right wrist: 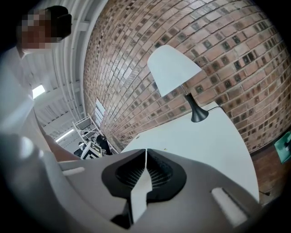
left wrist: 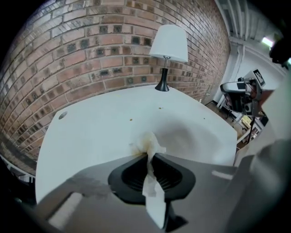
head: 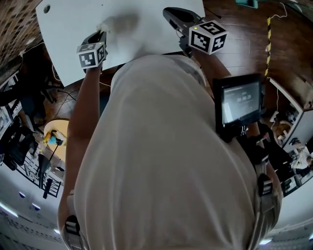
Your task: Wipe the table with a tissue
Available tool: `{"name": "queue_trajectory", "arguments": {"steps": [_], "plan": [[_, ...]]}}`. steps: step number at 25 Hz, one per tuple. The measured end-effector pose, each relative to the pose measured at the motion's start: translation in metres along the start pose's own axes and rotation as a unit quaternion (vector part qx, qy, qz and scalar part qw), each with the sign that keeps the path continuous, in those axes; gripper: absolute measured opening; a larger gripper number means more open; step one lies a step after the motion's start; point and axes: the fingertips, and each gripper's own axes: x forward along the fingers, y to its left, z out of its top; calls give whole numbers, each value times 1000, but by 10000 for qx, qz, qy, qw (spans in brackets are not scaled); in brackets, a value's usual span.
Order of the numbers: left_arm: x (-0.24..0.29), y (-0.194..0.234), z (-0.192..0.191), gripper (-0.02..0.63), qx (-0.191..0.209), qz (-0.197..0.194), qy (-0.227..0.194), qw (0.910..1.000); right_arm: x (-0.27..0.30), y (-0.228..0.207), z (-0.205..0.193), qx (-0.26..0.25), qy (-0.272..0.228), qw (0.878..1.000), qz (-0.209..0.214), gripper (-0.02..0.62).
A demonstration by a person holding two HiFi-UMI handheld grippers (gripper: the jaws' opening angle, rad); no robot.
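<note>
Two grippers, head view: the left gripper (head: 101, 33) reaches down onto the near-left part of the white table (head: 63, 19), with a pale wad of tissue (head: 104, 25) at its tip. The right gripper (head: 169, 13) hangs over the table's near edge on the other side, touching nothing that shows.
Left gripper view, jaws: clamped tight on the tissue. Its crumpled, yellow-stained end pokes out in front and appears to rest on the tabletop.
Left gripper view, table: a few small specks (left wrist: 131, 120) lie just beyond the tissue. A lamp (left wrist: 168, 45) stands at the far edge by the brick wall.
Right gripper view, jaws: pressed together with nothing between them, pointing across the table toward the lamp.
Step in hand: wiping, by my judgement, with much of the surface probably not yet covered.
Doing it well: keep the grip firm and press the wad lightly and flat against the surface. Sweep through the specks in overlapping passes, stop short of the lamp, and hold the idle gripper out of the path.
</note>
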Motion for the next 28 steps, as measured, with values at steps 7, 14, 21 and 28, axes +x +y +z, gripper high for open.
{"name": "queue_trajectory", "arguments": {"steps": [7,14,21,28], "plan": [[5,-6,14,38,36,-66,-144,9999,-2,-1,4,-34,-5,10000,14,15],[5,9,32,40,-65,-48,-286,9996,2,1,15,-98,59,9999,-62,15],[12,27,46,40,-255,-232,-447,9984,18,6,18,-142,46,9996,-220,15],[19,40,76,40,-209,-25,-507,9985,26,3,23,-42,12,9998,-192,15]]}}
